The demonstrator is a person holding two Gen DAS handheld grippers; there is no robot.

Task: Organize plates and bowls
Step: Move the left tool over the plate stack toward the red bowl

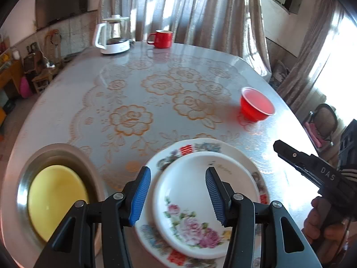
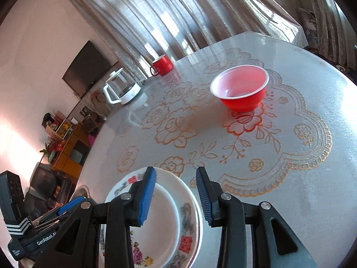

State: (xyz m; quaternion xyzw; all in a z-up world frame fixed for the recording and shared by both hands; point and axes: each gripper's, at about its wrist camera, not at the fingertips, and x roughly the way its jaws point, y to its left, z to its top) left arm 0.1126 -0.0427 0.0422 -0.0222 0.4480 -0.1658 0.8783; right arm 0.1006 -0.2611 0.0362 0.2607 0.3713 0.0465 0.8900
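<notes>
A small white floral plate (image 1: pixel 183 201) lies stacked on a larger floral plate (image 1: pixel 200 146) at the table's near edge. My left gripper (image 1: pixel 178 193) hovers over this stack, open, nothing between its blue pads. To the left a yellow plate (image 1: pixel 55 198) rests inside a metal basin (image 1: pixel 24 178). A red bowl (image 1: pixel 256 105) stands apart at the right. In the right wrist view my right gripper (image 2: pixel 176 193) is open and empty above the right rim of the same larger plate (image 2: pixel 189 214), with the red bowl (image 2: pixel 241 89) farther ahead. A hand holds the right gripper (image 1: pixel 280 148).
A red mug (image 1: pixel 161 38) and a glass kettle with a white base (image 1: pixel 113 36) stand at the far edge of the round table (image 1: pixel 156 67), which has a floral cover. Curtains hang behind it. The left gripper (image 2: pixel 75 202) shows at the lower left of the right wrist view.
</notes>
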